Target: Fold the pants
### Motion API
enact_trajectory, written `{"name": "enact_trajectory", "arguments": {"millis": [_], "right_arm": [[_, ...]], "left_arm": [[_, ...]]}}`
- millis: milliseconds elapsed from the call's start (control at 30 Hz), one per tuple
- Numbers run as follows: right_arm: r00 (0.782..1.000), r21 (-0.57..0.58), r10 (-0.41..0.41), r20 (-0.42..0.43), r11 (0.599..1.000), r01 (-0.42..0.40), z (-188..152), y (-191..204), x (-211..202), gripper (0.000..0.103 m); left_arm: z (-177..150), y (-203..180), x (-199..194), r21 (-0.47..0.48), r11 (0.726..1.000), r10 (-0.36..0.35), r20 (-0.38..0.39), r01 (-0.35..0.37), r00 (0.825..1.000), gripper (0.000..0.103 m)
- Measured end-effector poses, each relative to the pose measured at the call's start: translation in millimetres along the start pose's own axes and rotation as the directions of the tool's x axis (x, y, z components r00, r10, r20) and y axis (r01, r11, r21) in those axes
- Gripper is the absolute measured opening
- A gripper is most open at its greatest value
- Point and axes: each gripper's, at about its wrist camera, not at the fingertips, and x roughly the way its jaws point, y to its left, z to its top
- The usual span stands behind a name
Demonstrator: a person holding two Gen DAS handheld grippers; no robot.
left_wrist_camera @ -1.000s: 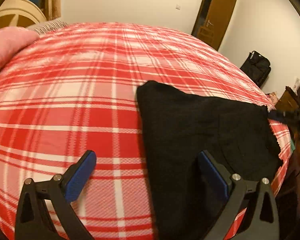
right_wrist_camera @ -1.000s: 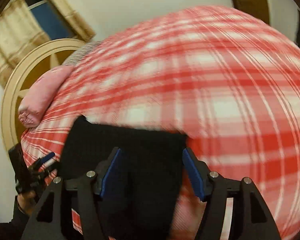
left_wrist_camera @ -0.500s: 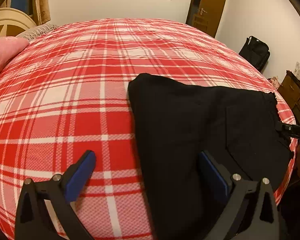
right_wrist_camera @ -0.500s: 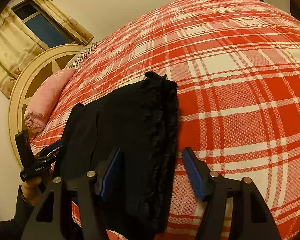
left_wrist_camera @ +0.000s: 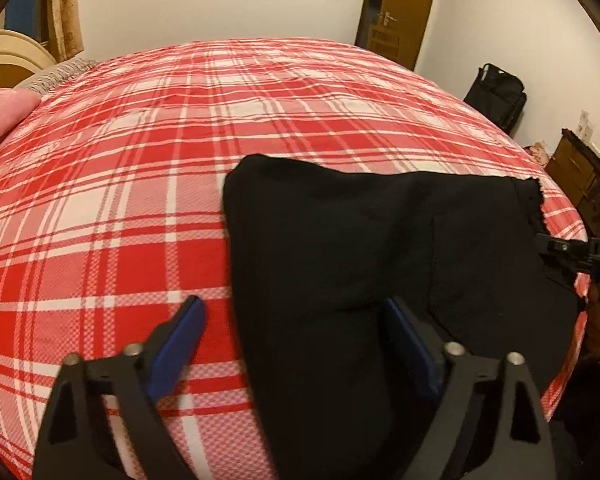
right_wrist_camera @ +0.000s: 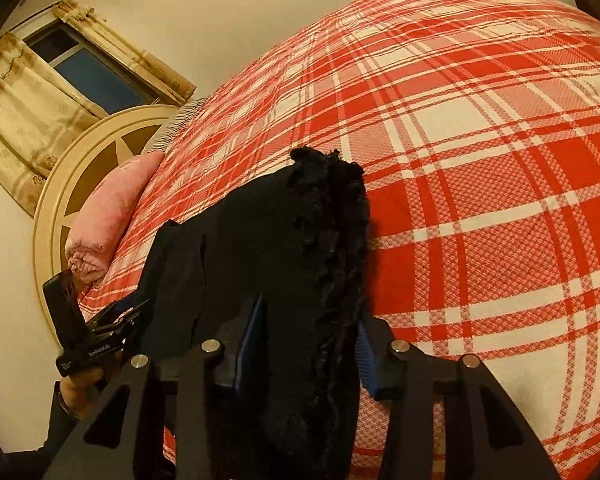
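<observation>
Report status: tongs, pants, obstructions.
Left tongs open, straddling the pants' edge. Right tongs narrowed around frayed hem, grip unconfirmed. Pants folded on plaid bedspread. Nothing obstructing.

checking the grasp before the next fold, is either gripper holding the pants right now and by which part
Neither grips yet. The right gripper straddles the frayed hem edge of the black pants, jaws apart. The left gripper is open over their other side edge.

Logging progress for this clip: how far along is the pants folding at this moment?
Done: the black fabric pants lie on the red plaid bedspread already doubled into a compact panel, frayed hems stacked. In hand: the right tongs straddle the hem end; the left tongs, open, straddle the opposite edge. Left: apparently another fold, hem end over towards the other.
</observation>
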Motion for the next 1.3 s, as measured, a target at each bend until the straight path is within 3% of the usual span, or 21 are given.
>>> {"name": "enact_trajectory", "arguments": {"millis": [100, 267, 367, 400, 500, 1100, 1300], "right_arm": [[1.000, -0.015, -0.016, 0.004, 1.000, 0.016, -1.5, 3.5, 0.0, 0.043], [1.000, -0.007, -0.015, 0.012, 1.000, 0.015, -2.4, 3.5, 0.2, 0.041], [0.999, -0.034, -0.017, 0.031, 0.999, 0.019, -5.0, 12.1, -1.4, 0.029], [0.999, -0.051, -0.028, 0.039, 0.998, 0.030, -6.1, 16.8, -2.3, 0.028], [0.998, -0.074, -0.044, 0.051, 0.996, 0.048, -7.0, 27.2, -5.4, 0.025], [0.997, -0.125, -0.037, 0.065, 0.991, 0.045, 11.0, 63.9, -20.8, 0.022], [1.000, -0.171, -0.009, 0.029, 0.985, 0.014, 25.8, 93.5, 5.8, 0.022]], "left_arm": [[0.7, -3.8, -0.3, 0.008, 1.000, -0.027, -0.005, 0.027, 1.000, 0.070], [1.3, -8.5, -0.8, 0.018, 1.000, -0.024, 0.000, 0.024, 1.000, 0.064], [2.6, -12.0, -4.2, 0.034, 0.999, -0.009, 0.009, 0.009, 1.000, 0.046], [3.3, -13.0, -6.0, 0.044, 0.999, -0.002, 0.015, 0.002, 1.000, 0.036], [5.2, -15.5, -11.3, 0.070, 0.997, 0.021, 0.030, -0.023, 0.999, 0.022], [14.2, -17.3, -64.6, 0.049, 0.999, -0.026, 0.146, 0.019, 0.989, 0.013], [18.1, -0.8, -88.0, 0.026, 0.999, 0.018, 0.174, -0.023, 0.985, 0.013]]}}
